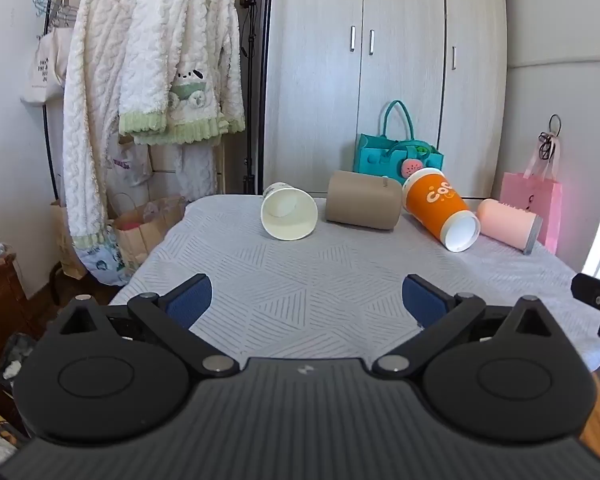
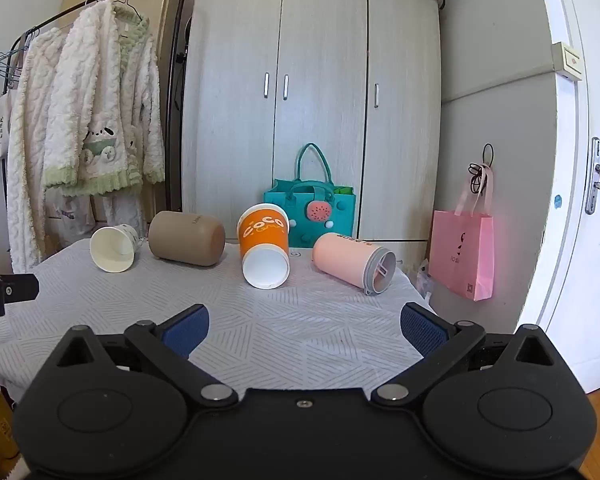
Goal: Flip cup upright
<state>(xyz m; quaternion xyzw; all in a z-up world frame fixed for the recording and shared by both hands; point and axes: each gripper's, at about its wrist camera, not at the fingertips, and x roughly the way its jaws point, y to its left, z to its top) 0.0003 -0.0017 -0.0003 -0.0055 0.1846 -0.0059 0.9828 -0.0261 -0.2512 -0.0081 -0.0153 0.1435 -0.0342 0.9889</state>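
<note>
Lying sideways: orange cup (image 2: 264,246); both tools spread.

On the counter (image 2: 300,332) I see four cups lying on their sides in a row along the far edge: from left to right the paper cup (image 2: 114,247), the wide tumbler (image 2: 186,238), the printed cup (image 2: 265,245) and the lidded cup (image 2: 354,259). Behind the printed cup stands a handbag (image 2: 310,212) before the wardrobe (image 2: 312,100). A clothes rack (image 2: 84,108) stands to the left, and a gift bag (image 2: 462,252) hangs to the right.
</note>
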